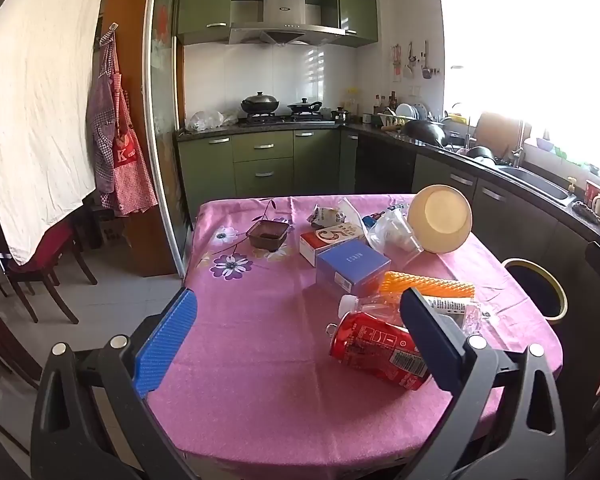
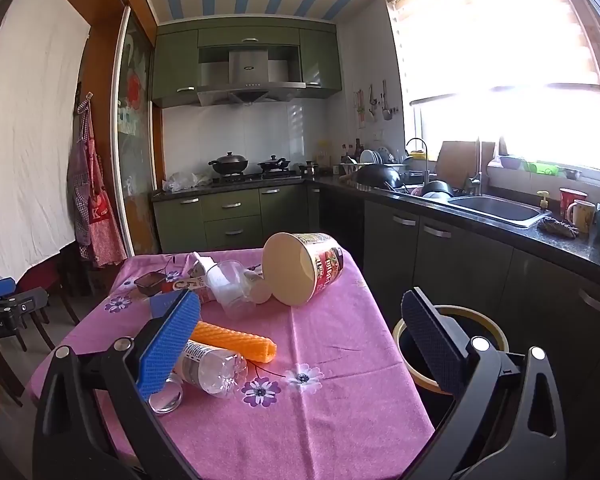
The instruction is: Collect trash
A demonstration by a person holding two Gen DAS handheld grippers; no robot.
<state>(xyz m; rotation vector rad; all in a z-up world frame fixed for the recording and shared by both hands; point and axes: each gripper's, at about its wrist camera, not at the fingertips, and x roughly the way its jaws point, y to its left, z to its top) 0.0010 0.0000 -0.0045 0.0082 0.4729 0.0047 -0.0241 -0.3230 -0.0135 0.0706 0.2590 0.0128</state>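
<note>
Trash lies on a pink flowered tablecloth [image 1: 260,360]: a red soda can [image 1: 374,350] on its side, a clear plastic bottle [image 2: 214,364], an orange foam sleeve [image 2: 236,342], a blue box [image 1: 352,266], a red-white carton [image 1: 324,240], a tipped noodle cup [image 2: 304,266] and a clear plastic cup [image 2: 232,286]. My left gripper [image 1: 300,332] is open above the near table edge, its right finger beside the can. My right gripper [image 2: 300,340] is open and empty above the table's right side. A dark bin with a yellow rim [image 2: 484,320] stands right of the table.
A small brown tray [image 1: 269,234] sits near the far left of the table. Dark chairs [image 1: 40,276] stand at the left. Green kitchen cabinets, a stove with pans and a counter with a sink [image 2: 496,206] run along the back and right.
</note>
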